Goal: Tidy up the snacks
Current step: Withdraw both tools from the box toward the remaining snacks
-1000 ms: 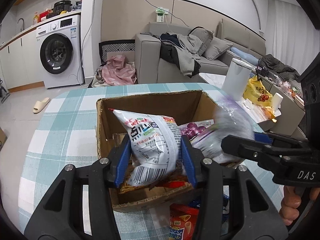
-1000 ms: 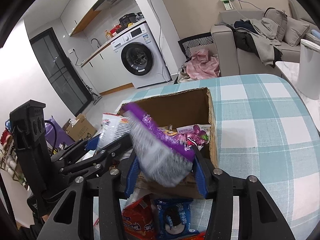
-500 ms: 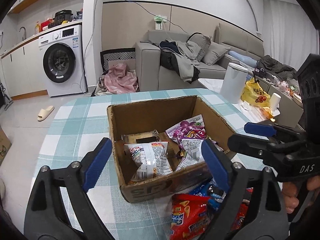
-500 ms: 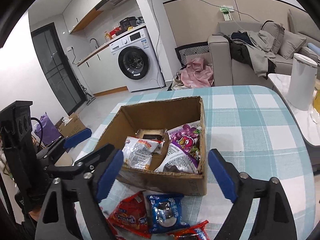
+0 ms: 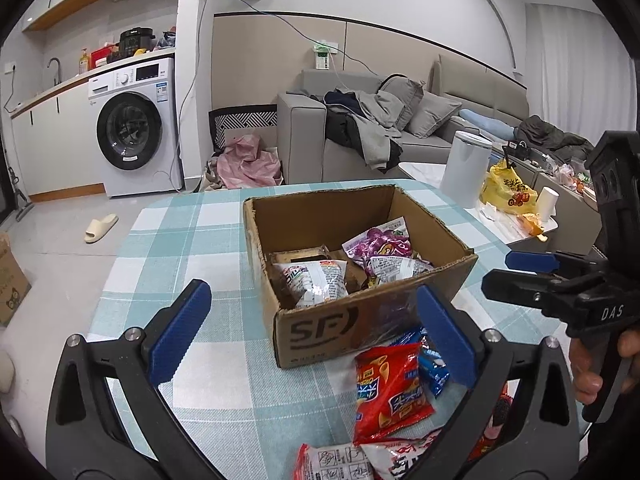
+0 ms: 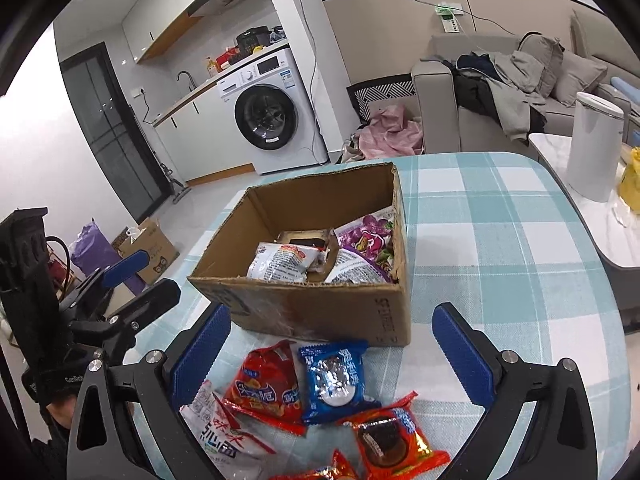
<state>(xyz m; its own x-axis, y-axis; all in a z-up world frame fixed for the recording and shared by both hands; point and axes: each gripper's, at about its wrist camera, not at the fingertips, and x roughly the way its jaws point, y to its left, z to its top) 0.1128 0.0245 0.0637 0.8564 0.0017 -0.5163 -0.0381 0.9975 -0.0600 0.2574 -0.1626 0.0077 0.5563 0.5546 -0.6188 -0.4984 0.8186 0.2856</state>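
Note:
An open cardboard box (image 5: pixel 360 320) (image 6: pixel 304 312) sits on the checked table. Inside lie a white snack bag (image 5: pixel 310 282) (image 6: pixel 282 266) and a purple snack bag (image 5: pixel 380 246) (image 6: pixel 362 240). In front of the box lie loose packs: a red bag (image 5: pixel 390 388) (image 6: pixel 268 390), a blue pack (image 6: pixel 334 380) (image 5: pixel 434 368), an orange-red pack (image 6: pixel 386 442) and a white bag (image 6: pixel 218 440). My left gripper (image 5: pixel 310 332) is open and empty, near the box's front. My right gripper (image 6: pixel 332 356) is open and empty, above the loose packs. Each gripper shows in the other's view.
The table (image 5: pixel 180 240) (image 6: pixel 500 248) has a teal and white checked cloth. A white bin (image 5: pixel 466 168) and a yellow bag (image 5: pixel 506 192) stand on a low table to the right. A sofa (image 5: pixel 360 136) and a washing machine (image 5: pixel 134 128) are behind.
Both grippers opened and let go: the white bag and the purple bag dropped into the box. Both grippers then pulled back toward me, away from the box.

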